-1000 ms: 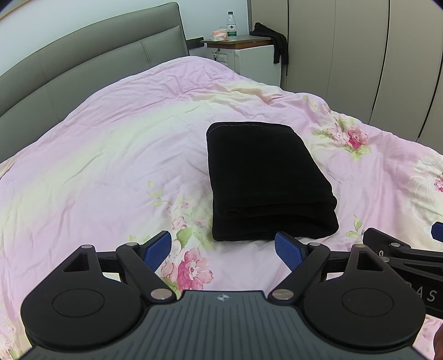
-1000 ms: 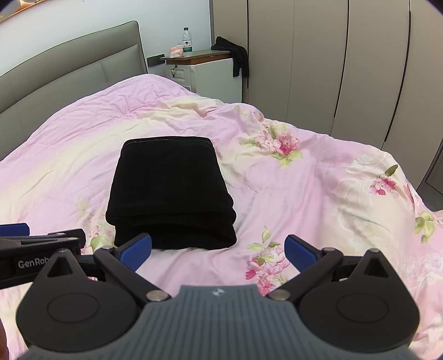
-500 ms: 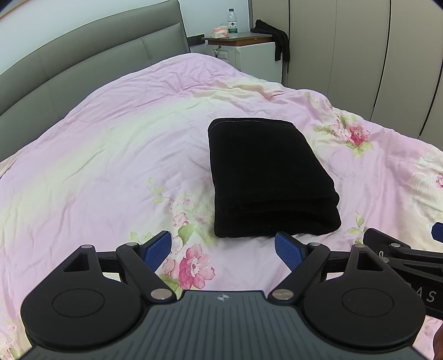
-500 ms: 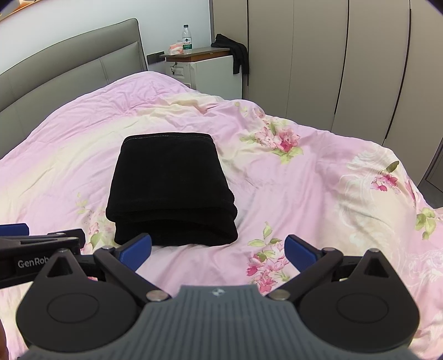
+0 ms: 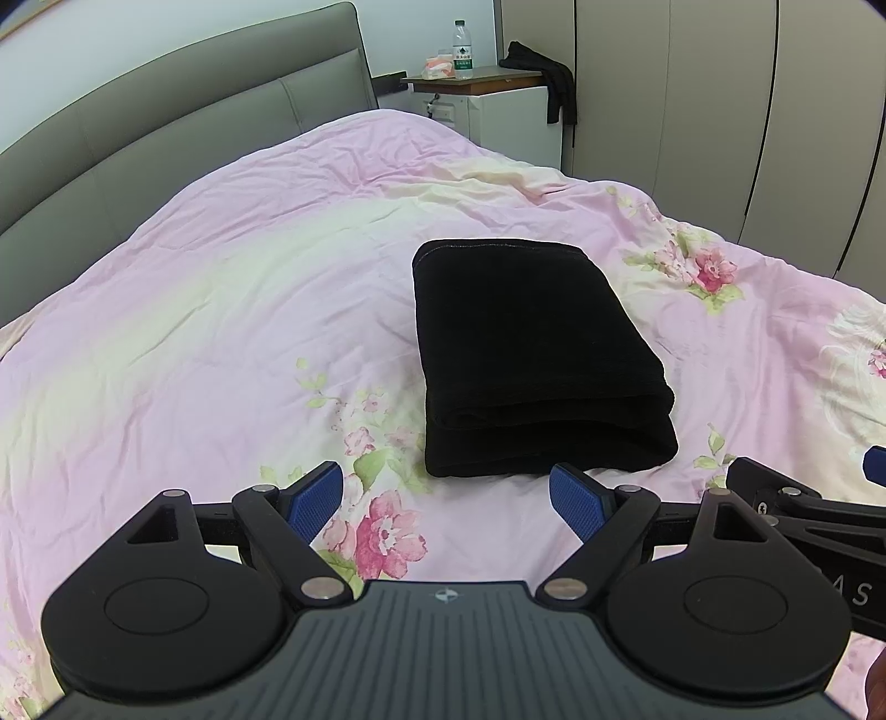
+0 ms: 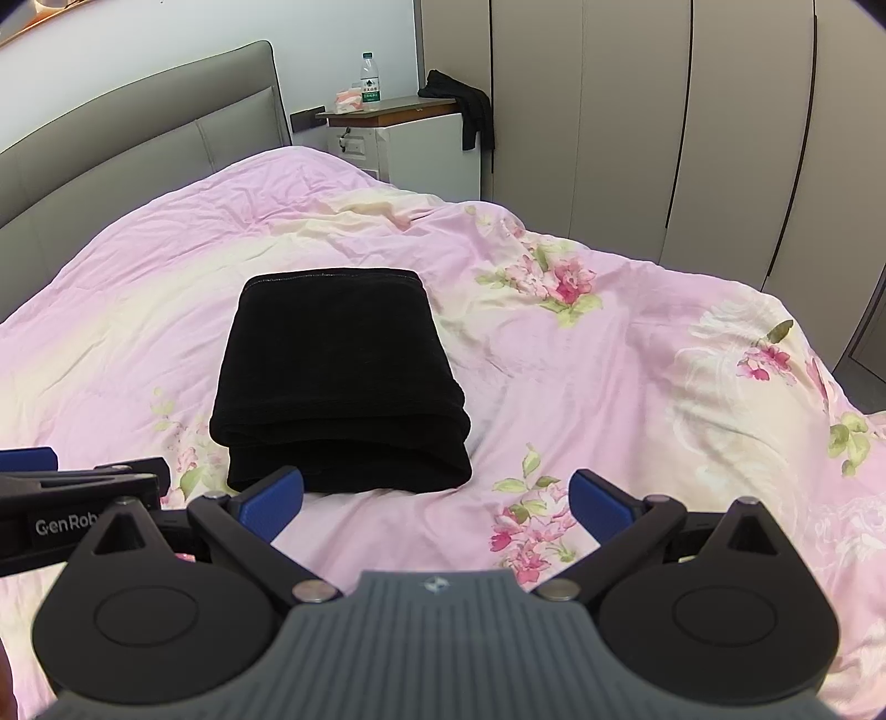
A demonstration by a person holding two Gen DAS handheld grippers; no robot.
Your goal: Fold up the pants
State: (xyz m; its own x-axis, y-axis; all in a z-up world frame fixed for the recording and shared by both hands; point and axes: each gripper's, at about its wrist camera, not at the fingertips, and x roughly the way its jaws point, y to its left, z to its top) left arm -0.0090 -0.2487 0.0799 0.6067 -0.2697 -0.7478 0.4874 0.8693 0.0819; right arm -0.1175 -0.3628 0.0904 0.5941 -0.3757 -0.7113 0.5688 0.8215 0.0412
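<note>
The black pants [image 5: 531, 354] lie folded in a thick rectangular stack on the pink floral bedspread [image 5: 221, 310]; they also show in the right wrist view [image 6: 338, 376]. My left gripper [image 5: 446, 501] is open and empty, just short of the stack's near edge. My right gripper [image 6: 434, 498] is open and empty, near the stack's near right corner. Part of the right gripper shows at the right edge of the left wrist view [image 5: 803, 509], and part of the left gripper at the left edge of the right wrist view [image 6: 83, 498].
A grey padded headboard [image 5: 166, 122] stands at the far left. A white nightstand [image 5: 498, 105] holds a water bottle [image 5: 462, 41], with a dark garment [image 5: 554, 77] draped over its side. Beige wardrobe doors [image 6: 692, 122] line the right side.
Both grippers have pulled back and risen slightly, so the folded pants sit a little farther ahead. The pants have not moved.
</note>
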